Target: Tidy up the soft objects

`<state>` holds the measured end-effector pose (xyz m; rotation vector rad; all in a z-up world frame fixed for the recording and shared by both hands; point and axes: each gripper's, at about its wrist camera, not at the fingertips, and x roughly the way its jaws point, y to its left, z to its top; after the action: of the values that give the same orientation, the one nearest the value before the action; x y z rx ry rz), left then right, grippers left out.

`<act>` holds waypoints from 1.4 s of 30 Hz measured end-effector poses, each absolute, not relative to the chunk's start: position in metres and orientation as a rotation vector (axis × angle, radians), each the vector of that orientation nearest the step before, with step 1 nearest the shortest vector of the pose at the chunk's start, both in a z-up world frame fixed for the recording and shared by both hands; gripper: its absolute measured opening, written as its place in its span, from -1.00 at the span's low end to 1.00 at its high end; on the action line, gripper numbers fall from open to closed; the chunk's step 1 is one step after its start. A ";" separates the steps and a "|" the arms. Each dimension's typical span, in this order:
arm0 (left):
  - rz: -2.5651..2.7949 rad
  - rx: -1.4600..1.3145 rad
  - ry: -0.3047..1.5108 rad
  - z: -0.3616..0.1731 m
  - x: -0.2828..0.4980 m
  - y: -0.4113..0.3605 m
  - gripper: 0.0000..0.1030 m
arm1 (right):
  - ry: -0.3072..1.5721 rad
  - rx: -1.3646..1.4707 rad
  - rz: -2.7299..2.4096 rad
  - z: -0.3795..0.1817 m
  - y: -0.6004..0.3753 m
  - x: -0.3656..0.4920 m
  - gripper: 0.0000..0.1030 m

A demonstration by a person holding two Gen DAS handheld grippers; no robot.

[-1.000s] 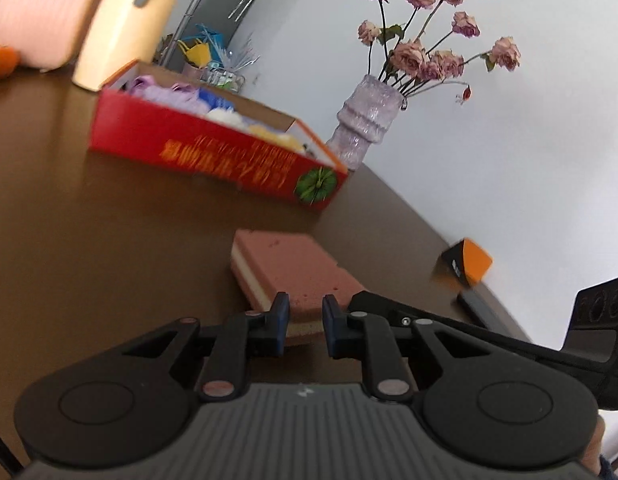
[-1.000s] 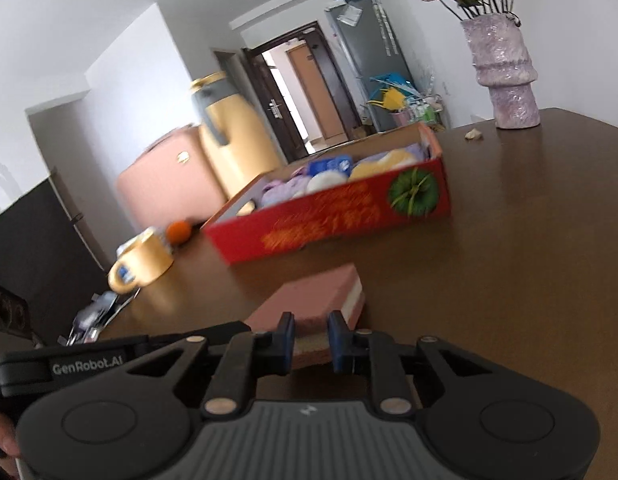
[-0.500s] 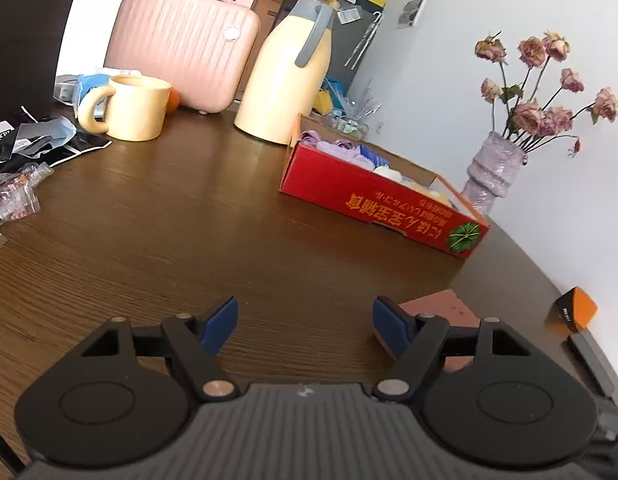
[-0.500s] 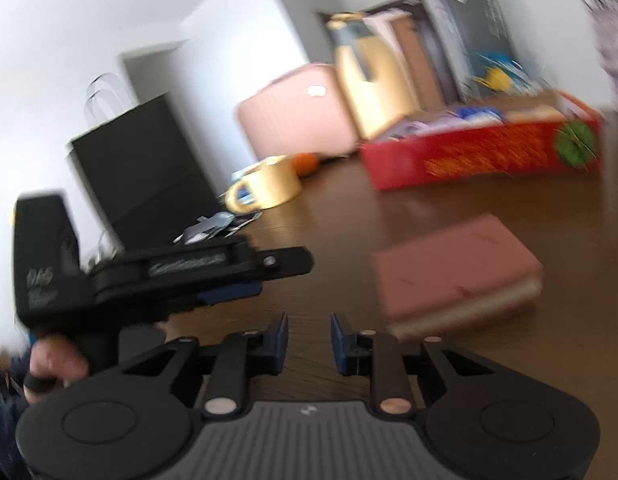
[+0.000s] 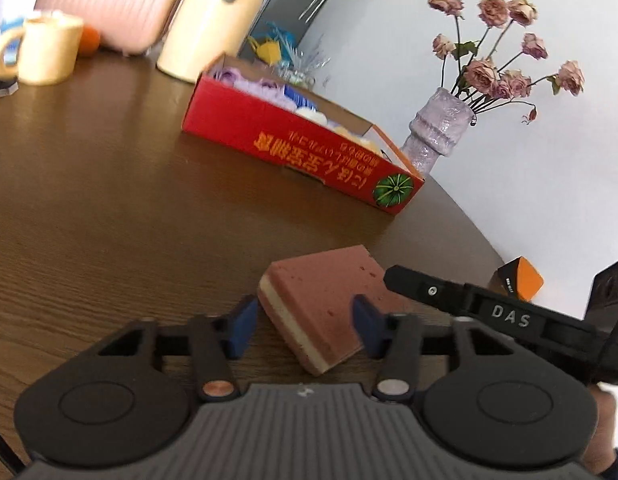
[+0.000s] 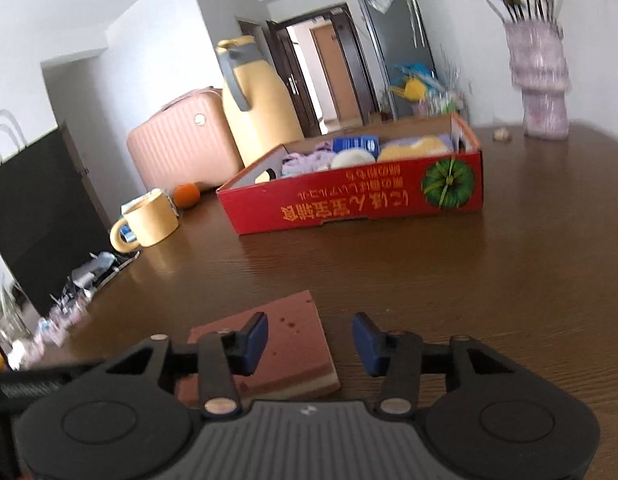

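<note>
A pink sponge (image 5: 321, 300) with a cream layer lies flat on the brown table. My left gripper (image 5: 303, 328) is open, its blue pads on either side of the sponge's near corner. The sponge also shows in the right wrist view (image 6: 293, 344). My right gripper (image 6: 309, 338) is open just above it, left pad over the sponge, right pad over bare table. The right gripper's arm (image 5: 489, 308) shows at the right of the left wrist view. A red cardboard box (image 5: 301, 152) holding several soft items stands farther back, also seen in the right wrist view (image 6: 349, 200).
A purple vase (image 5: 437, 132) of dried roses stands behind the box. A yellow jug (image 6: 257, 100), pink case (image 6: 185, 140), yellow mug (image 6: 149, 220) and an orange (image 6: 186, 195) stand at the far left. An orange-black block (image 5: 517, 280) lies near the table's right edge.
Both views swung away and came back to the sponge. My right gripper opened from shut. My left gripper, shut a second ago, opened and now straddles the sponge's corner.
</note>
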<state>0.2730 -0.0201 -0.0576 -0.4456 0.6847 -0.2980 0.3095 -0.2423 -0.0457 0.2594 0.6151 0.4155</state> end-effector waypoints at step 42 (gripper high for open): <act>-0.407 -0.411 0.649 -0.026 0.233 -0.017 -0.34 | 0.620 0.476 0.437 -0.042 -0.251 0.241 -0.55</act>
<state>0.2331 -0.0166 -0.0263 -0.4114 0.6491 -0.4069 0.2414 -0.2510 -0.0416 0.4755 0.6198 0.4372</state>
